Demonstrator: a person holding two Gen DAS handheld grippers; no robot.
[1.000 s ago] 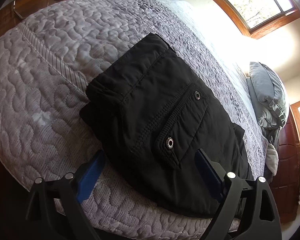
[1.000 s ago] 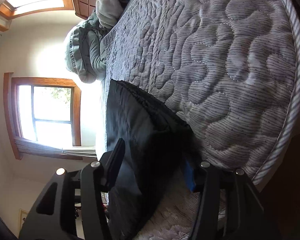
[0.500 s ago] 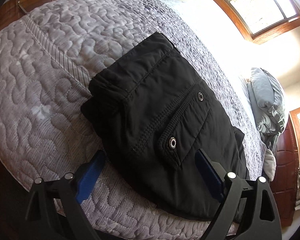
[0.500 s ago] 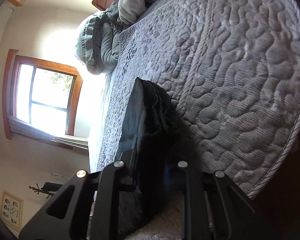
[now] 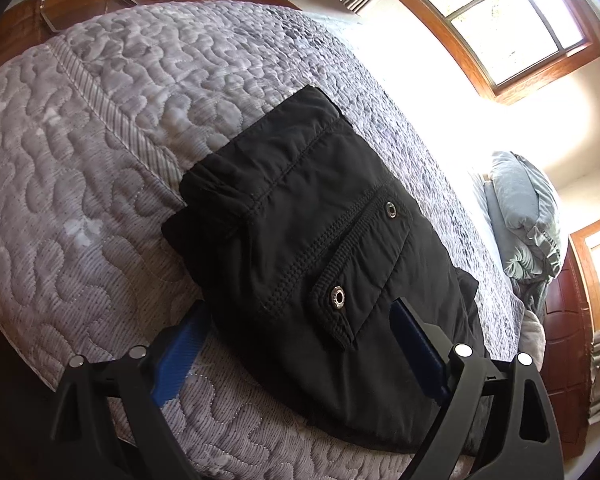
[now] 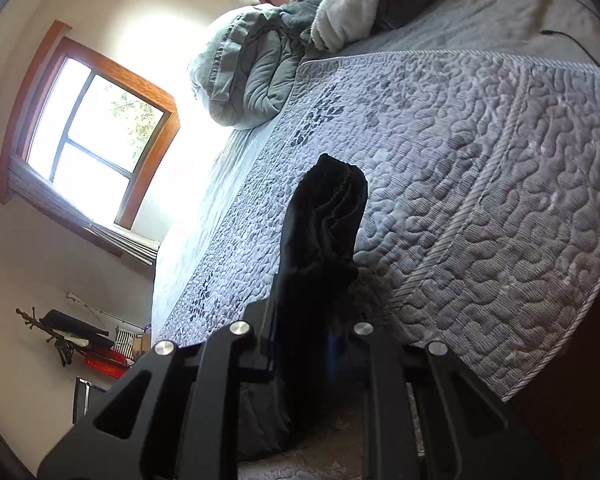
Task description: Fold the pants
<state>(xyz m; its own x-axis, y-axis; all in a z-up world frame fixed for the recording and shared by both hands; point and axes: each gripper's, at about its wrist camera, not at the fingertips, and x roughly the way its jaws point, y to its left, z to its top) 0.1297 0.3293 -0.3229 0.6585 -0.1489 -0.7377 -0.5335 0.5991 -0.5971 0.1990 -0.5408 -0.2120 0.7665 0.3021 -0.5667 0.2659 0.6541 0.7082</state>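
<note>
Pants (image 5: pixel 324 264), black and already folded into a compact bundle, lie on the quilted bedspread (image 5: pixel 100 184) near its rounded corner in the left wrist view, the flap pocket with two metal snaps facing up. The left gripper (image 5: pixel 296 344) hangs just above the near edge of the bundle with its blue-padded fingers (image 5: pixel 180 344) spread wide, one over bare quilt on the left and the other over the cloth on the right; nothing is pinched. In the right wrist view the right gripper (image 6: pixel 304 344) has just been closing and now clamps a thick stack of layers of the pants (image 6: pixel 324 232), whose free end rises ahead of the jaws, clear of the bedspread (image 6: pixel 480 180) behind it, with a rolled grey-green comforter (image 6: pixel 248 68) and a window (image 6: pixel 96 128) further back. The step in hand looks like lifting one end of the bundle to carry it over for another fold, or to move the bundle. To do it well, the right grip should keep every layer together so none slips out, and the raised end should travel in a smooth arc straight along the bundle's length. The open left gripper would best press or pin the resting part so it does not drag across the quilt, and the edges should be lined up before letting go.
</note>
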